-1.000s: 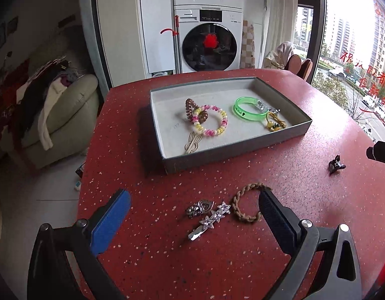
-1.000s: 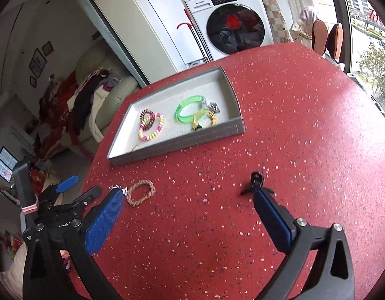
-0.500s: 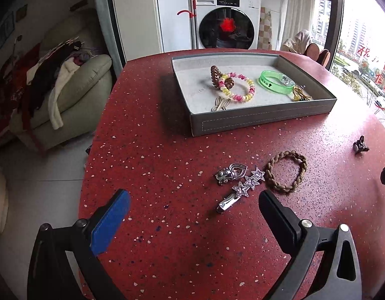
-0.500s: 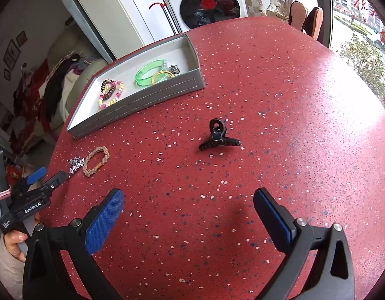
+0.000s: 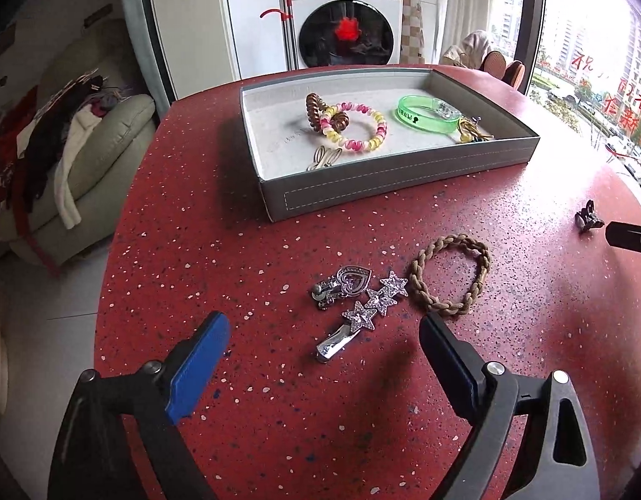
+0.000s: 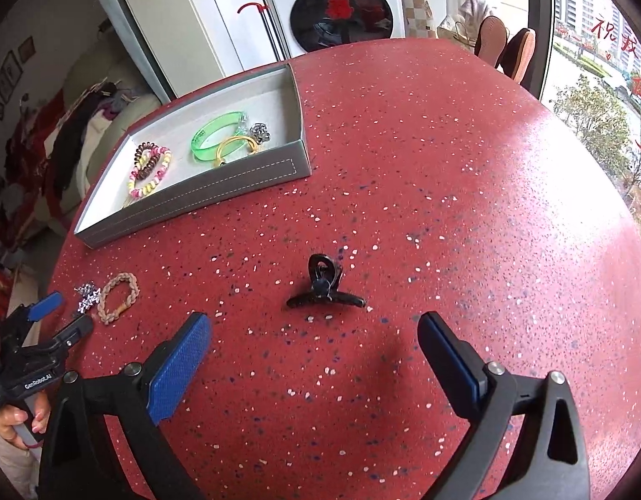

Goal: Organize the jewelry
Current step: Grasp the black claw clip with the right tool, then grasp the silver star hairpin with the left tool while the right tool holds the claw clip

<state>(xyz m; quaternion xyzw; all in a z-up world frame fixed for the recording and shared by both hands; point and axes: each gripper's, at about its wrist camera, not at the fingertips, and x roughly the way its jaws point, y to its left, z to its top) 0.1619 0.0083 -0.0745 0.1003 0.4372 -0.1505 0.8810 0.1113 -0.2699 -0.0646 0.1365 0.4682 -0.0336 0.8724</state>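
A grey tray (image 5: 403, 177) (image 6: 237, 185) on the red table holds a pink-yellow coil bracelet (image 5: 362, 131), a brown coil tie (image 5: 320, 110), a green bangle (image 5: 428, 114) and a gold clip (image 5: 324, 158). On the table lie a star hair clip (image 5: 362, 314), a heart clip (image 5: 345, 281) and a braided brown hair tie (image 5: 449, 273). My left gripper (image 5: 324, 356) is open, just short of the star clip. My right gripper (image 6: 314, 352) is open, just short of a black claw clip (image 6: 324, 285).
The red speckled table (image 6: 466, 208) is round, with its edge close on the left and right. A washing machine (image 5: 345, 21) and a sofa with clothes (image 5: 70, 137) stand beyond it. The left gripper also shows in the right wrist view (image 6: 49, 325).
Both grippers have moved forward and lower. The left has closed in on the star clip, the right on the black claw clip. Both stay open.
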